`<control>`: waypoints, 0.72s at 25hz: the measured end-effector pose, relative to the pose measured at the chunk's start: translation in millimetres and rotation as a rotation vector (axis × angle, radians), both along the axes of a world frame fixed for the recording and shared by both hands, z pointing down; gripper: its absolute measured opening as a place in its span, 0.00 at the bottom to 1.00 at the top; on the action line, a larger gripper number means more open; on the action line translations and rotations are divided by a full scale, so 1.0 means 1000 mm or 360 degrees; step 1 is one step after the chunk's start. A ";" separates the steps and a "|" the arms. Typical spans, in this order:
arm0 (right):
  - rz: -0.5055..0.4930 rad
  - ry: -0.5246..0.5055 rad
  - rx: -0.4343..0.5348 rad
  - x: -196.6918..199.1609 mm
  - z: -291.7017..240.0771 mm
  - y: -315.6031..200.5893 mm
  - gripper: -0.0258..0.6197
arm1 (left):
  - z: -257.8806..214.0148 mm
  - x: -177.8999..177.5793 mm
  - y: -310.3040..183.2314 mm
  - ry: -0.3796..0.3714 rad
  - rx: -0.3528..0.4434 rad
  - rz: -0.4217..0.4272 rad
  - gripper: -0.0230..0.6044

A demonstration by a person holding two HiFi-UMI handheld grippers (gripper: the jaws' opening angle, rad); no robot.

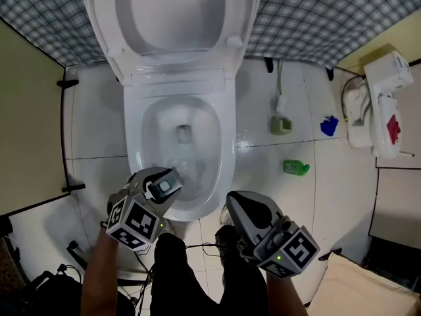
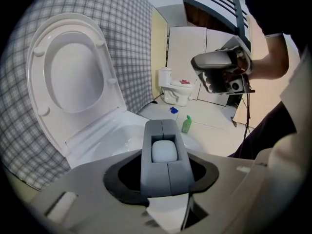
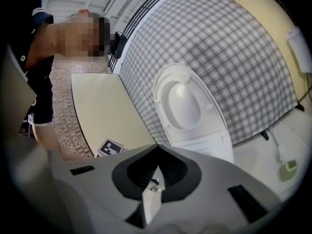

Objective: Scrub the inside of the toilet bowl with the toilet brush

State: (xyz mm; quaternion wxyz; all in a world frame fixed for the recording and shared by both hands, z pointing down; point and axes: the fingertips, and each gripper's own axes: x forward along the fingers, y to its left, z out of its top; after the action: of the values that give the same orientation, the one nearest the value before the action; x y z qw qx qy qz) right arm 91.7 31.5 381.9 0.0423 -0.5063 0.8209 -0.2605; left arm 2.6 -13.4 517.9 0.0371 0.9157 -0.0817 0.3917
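We are noting first the person's dark-trousered legs [image 1: 176, 275] at the near edge of the tiled floor [image 1: 276, 196]; the frame is cutting them off.

The left gripper [image 1: 166, 185] is hanging over the near left rim of the toilet bowl [image 1: 220, 127] and pointing down into it. Its two grey jaws are lying together along a seam and gripping nothing. A pale rounded piece is showing in a window between them, and we cannot tell what it is.

The right gripper [image 1: 240, 203] is hovering over the floor, near right of the bowl. No jaw tips are standing out of the dark mouth of its housing, so we are leaving its opening undetermined. Nothing is showing in front of it.

We are judging that scrubbing is not under way. The toilet brush [image 1: 281, 104] is standing in its olive holder [image 1: 281, 126] on the floor right of the bowl, apart from both grippers. The right gripper is the closer of the two, which is probably why it is being kept free.

A green bottle [image 1: 296, 168] is lying nearer than the brush. A blue item [image 1: 329, 125] of unclear kind is sitting farther right.

The seat and lid [image 1: 171, 18] are standing raised against the checked cloth [image 1: 329, 18] at the far side, leaving the bowl open for access. A white fixture [image 1: 381, 104] at the far right is partly hidden.
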 end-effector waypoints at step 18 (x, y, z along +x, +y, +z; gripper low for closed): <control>0.0115 -0.0005 -0.0085 0.028 0.024 0.003 0.04 | 0.070 0.018 -0.076 -0.0146 -0.0009 -0.0085 0.34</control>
State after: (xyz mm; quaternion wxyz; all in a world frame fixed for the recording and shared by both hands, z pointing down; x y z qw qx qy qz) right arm 119.9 34.2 405.9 0.0394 -0.5363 0.7947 -0.2814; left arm 20.8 -89.5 588.1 0.0463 0.8942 -0.1066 0.4324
